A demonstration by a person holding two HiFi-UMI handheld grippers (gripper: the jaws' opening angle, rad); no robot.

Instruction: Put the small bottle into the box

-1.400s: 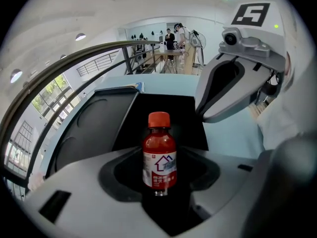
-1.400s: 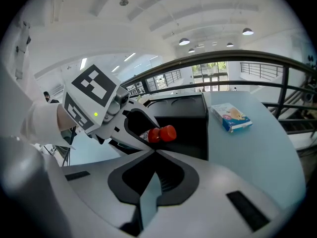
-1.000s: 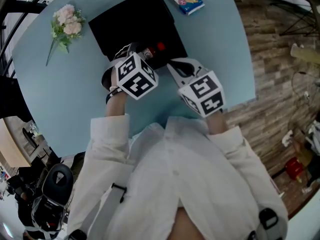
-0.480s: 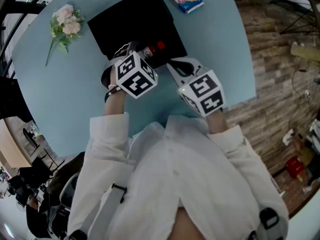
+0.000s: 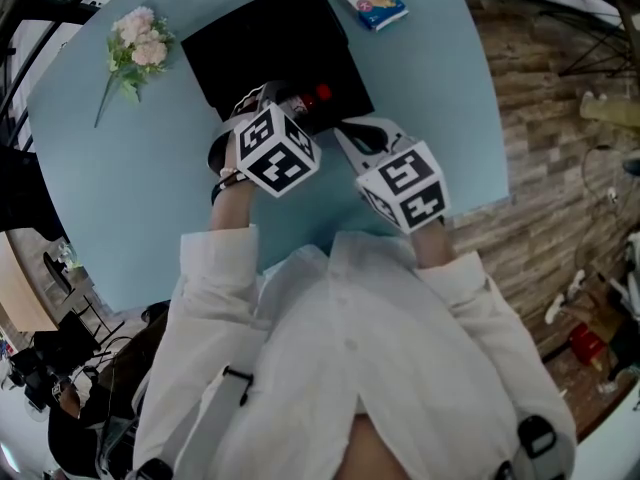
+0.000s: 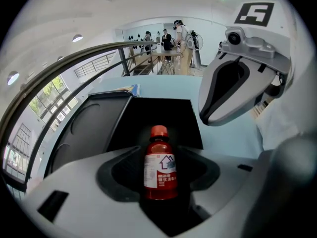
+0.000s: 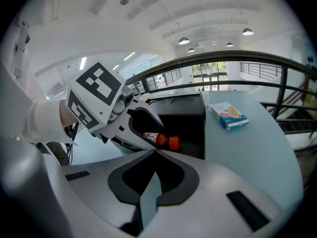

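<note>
The left gripper (image 5: 268,103) had its jaws clamped on the small bottle (image 6: 160,168), cap leading over the near rim of the black box (image 5: 250,38) by the tabletop's (image 5: 130,188) far edge (probably poised for lowering inside). The right gripper (image 7: 154,155), jaws together on nothing, hung beside the box's near right corner, seemingly clear of the path.

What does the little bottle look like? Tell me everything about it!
The small bottle is dark red and looks like plastic, with a bright red screw cap and a white label showing a blue house outline. The left gripper has its jaws shut on the bottle's body, one on each side. The bottle lies tipped over, cap pointing away from the person, over the near edge of the open black box. Nothing else seems to touch it.
</note>
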